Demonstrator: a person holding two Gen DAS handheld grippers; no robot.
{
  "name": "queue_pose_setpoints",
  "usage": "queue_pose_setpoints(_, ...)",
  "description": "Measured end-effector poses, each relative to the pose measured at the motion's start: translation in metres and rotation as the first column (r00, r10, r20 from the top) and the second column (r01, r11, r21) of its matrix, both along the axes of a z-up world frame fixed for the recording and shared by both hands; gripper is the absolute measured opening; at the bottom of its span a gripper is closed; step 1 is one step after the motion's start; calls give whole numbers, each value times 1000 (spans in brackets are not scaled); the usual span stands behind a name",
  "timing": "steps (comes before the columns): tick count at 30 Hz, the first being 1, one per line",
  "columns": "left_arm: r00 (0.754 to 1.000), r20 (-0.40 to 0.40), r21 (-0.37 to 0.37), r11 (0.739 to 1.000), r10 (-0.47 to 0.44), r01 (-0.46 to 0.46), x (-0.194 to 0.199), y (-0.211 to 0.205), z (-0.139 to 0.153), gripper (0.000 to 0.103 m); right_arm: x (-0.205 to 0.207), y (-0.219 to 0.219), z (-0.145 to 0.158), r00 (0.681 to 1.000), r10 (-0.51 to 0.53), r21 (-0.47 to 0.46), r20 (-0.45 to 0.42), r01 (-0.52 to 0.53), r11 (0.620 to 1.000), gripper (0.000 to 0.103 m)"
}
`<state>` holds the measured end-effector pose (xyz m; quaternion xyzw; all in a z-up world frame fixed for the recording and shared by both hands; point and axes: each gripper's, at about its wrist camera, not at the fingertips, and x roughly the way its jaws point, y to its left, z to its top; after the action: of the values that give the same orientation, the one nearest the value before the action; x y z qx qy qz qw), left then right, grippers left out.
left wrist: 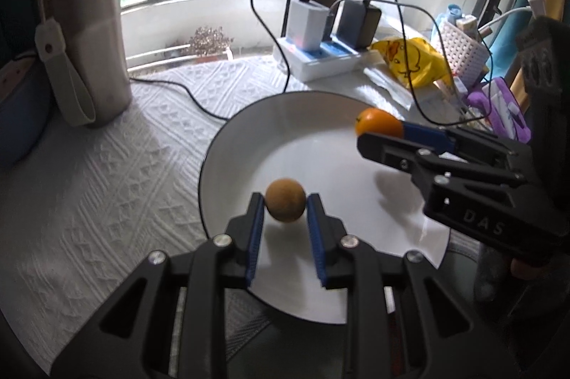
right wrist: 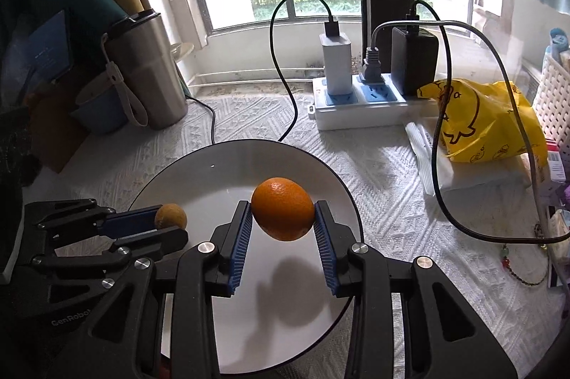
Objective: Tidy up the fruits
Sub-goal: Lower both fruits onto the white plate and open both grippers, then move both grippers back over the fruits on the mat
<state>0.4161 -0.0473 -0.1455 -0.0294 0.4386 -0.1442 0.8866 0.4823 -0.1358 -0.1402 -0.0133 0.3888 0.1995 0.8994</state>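
A white plate with a dark rim (left wrist: 285,136) (right wrist: 199,176) lies on the white textured cloth. My left gripper (left wrist: 285,204) is shut on a small brown round fruit (left wrist: 285,200) and holds it just above the near part of the plate; it also shows in the right wrist view (right wrist: 171,217). My right gripper (right wrist: 283,217) is shut on an orange (right wrist: 283,213) and holds it above the plate, casting a shadow below. In the left wrist view the orange (left wrist: 377,122) hangs over the plate's far right edge.
A steel tumbler with a strap (left wrist: 89,37) (right wrist: 146,72) stands at the back left by a blue cup (right wrist: 98,110). A power strip with chargers and cables (right wrist: 359,101) sits behind the plate. A yellow bag (right wrist: 484,122) and white basket (left wrist: 459,47) are at the right.
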Motion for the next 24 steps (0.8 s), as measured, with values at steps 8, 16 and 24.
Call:
queue_pose_setpoints(8,999,18,-14,999,42,-42,-8,10,13,30,-6,2,8,1000,5,0,10,-5,1000,41)
queue_pose_setpoints(16,995,70,-37,997,66,-63,-40,21,38,44,-35,5,35,998,18,6,59,-18,1000,42)
queue_pose_setpoints(24,986,133,-37,995,100,-96,-82,28,60,47,-71,4,54,995,30,14,94,-31,999,42)
